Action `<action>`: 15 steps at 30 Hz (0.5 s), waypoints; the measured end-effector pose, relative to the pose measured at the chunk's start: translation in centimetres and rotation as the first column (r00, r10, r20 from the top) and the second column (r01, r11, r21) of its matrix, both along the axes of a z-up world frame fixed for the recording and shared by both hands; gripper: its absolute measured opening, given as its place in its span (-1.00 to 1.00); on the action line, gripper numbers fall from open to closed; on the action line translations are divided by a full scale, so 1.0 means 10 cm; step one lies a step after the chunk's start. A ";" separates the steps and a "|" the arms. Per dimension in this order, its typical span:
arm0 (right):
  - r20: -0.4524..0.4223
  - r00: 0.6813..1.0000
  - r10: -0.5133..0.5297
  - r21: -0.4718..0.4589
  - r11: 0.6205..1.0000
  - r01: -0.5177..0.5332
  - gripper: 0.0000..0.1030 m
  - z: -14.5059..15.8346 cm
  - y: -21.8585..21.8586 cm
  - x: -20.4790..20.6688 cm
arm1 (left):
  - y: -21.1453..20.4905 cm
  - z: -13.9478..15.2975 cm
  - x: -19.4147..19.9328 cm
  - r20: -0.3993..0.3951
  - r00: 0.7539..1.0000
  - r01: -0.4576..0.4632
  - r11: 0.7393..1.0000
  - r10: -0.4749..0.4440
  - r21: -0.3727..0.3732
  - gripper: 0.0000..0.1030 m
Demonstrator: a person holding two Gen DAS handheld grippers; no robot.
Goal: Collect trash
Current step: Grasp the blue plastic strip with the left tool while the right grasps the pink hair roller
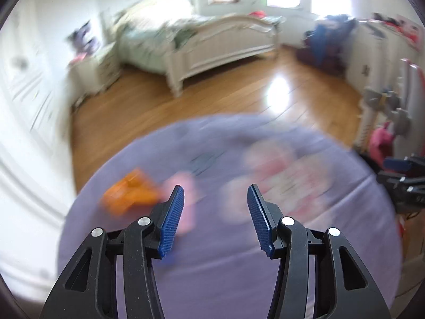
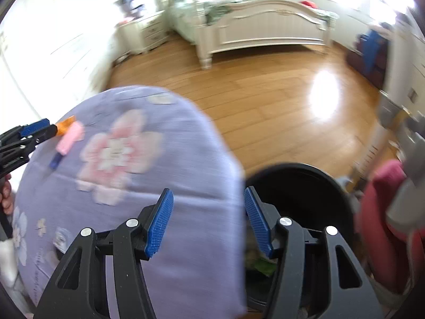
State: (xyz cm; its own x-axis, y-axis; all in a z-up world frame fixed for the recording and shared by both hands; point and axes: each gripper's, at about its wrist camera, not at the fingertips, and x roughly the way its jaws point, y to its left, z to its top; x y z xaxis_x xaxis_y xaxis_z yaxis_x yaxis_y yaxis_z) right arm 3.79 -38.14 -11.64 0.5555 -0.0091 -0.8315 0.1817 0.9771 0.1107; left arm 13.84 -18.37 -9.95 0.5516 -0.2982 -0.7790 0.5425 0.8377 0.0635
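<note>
Left gripper (image 1: 215, 192): jaws apart, nothing between the blue pads (image 1: 172, 224); it hangs above a round table under a purple cloth (image 1: 212, 279). Just beyond its left finger, on the cloth: an orange wrapper (image 1: 130, 195) and, touching it on the right, a pink wrapper (image 1: 183, 186); both are blurred, so no print can be read. A small blue piece (image 2: 55, 162) lies just below the pink wrapper in the right wrist view; what it is cannot be told. Right gripper (image 2: 208, 194): jaws apart, empty; it hangs over the table's right edge, left finger above the cloth, right finger above a black bin (image 2: 305, 180) that stands beside the table on the floor. Inside the bin, low in the picture, something green (image 2: 261, 265) shows, blurred. Cloth pattern: large pink-and-white flowers (image 2: 119, 148), smaller pale ones toward the near edge. From the right wrist, the left gripper shows at the far left edge, its tip beside the orange wrapper, with part of a hand (image 2: 6, 194) under it. To the right of the bin: a red cloth (image 2: 385, 212). Beyond: wooden floor (image 2: 265, 87) with a bright glare patch, a white bed (image 2: 265, 29) with green bedding, a white nightstand (image 2: 144, 34) left of it, and a dark blue heap (image 2: 372, 53) at the right wall.
</note>
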 end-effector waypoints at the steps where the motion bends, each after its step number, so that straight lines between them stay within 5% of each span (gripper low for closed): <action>1: -0.003 1.000 0.029 0.008 1.000 -0.029 0.09 -0.01 0.13 0.10 | 0.16 -0.07 0.04 -0.021 1.000 -0.012 1.000 0.012 0.013 -0.03; 8: 0.004 0.977 0.215 0.044 0.976 -0.215 0.09 0.01 1.21 0.84 | 0.58 -0.58 0.23 -0.161 0.987 -0.034 0.999 0.029 -0.028 -0.03; 10: 0.001 0.971 0.238 0.038 0.970 -0.238 0.09 0.03 1.40 0.96 | 0.58 -0.63 0.26 -0.124 0.992 -0.017 0.999 0.013 -0.033 -0.26; 11: -0.001 0.970 0.242 0.039 0.970 -0.241 0.09 0.03 1.46 1.00 | 0.61 -0.63 0.26 -0.124 0.992 -0.016 1.000 0.013 -0.025 -0.63; 12: -0.009 0.970 0.243 0.047 0.969 -0.242 0.09 0.02 1.53 1.05 | 0.65 -0.62 0.30 -0.148 0.989 -0.021 0.999 0.014 -0.043 -0.77; 15: -0.025 0.968 0.251 0.070 0.966 -0.249 0.09 -0.01 1.72 1.18 | 0.78 -0.58 0.30 -0.135 0.991 -0.033 0.997 0.024 -0.066 -0.85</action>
State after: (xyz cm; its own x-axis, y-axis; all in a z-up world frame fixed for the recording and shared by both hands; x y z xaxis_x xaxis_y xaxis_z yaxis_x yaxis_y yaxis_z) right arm 15.57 -20.96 -11.75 0.5047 0.1818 -0.8439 -0.0626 0.9827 0.1743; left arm 16.81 -10.58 -15.71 0.4529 -0.3387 -0.8247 0.5180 0.8528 -0.0658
